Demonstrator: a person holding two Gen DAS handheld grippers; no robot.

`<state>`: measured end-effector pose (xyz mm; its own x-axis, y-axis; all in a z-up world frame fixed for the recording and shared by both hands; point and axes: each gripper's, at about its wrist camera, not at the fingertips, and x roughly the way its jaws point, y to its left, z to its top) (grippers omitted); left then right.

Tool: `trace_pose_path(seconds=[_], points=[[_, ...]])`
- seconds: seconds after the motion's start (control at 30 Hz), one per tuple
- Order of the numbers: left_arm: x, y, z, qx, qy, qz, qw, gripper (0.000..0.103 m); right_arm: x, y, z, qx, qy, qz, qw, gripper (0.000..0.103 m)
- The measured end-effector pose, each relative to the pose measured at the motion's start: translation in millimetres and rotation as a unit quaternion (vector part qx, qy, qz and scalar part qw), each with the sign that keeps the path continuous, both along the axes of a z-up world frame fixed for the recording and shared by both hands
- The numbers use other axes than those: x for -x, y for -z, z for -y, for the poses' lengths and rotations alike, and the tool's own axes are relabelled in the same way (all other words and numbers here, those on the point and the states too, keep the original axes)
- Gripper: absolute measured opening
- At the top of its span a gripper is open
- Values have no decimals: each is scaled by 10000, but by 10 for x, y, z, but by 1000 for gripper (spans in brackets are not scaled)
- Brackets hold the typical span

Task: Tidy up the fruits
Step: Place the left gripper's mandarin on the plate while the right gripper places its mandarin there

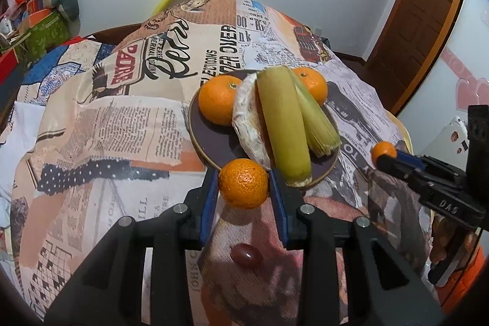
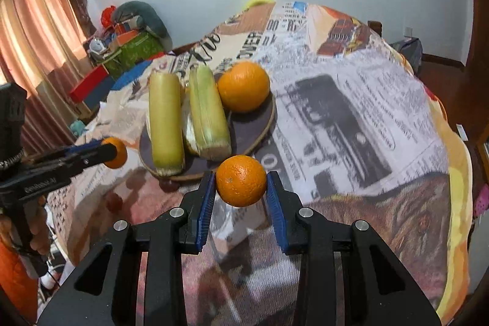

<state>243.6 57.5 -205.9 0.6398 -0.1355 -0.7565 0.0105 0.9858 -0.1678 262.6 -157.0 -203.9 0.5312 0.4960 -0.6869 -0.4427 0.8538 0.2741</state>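
My left gripper (image 1: 243,174) is shut on an orange (image 1: 243,188), just off the near rim of a dark round plate (image 1: 211,142). On the plate lie two oranges (image 1: 218,103) (image 1: 311,84), two yellow-green husked cobs (image 1: 284,127) (image 1: 318,121) and a pale piece of peel (image 1: 247,124). My right gripper (image 2: 241,176) is shut on another orange (image 2: 241,182) at the plate's (image 2: 259,124) near edge. Each gripper shows in the other's view: the right gripper (image 1: 383,158) with its orange (image 1: 384,149), the left gripper (image 2: 113,153) with its orange (image 2: 119,155).
A newsprint-patterned cloth (image 1: 122,124) covers the round table. A dark red grape (image 1: 247,256) lies on it under my left gripper, and two more dark grapes (image 2: 169,185) (image 2: 113,201) lie near the plate. Boxes and clutter (image 2: 131,45) stand beyond the table's far left.
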Motion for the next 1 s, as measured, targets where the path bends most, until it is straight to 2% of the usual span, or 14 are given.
trace_pose_path(seconds=[0.43,0.8,1.0], points=[[-275,-52,-200,-126,-176,122,9997,33,-302,-168,-121,-61,1,317,9995,31],[-566,49,-284,-149,-211,69,9996,33,-563,-26,-285,89,-125,188,9997,31],[-682,121,-306,-23,-194,-45,9998,33,-665,81,-348,216,-105,55,9997,31]])
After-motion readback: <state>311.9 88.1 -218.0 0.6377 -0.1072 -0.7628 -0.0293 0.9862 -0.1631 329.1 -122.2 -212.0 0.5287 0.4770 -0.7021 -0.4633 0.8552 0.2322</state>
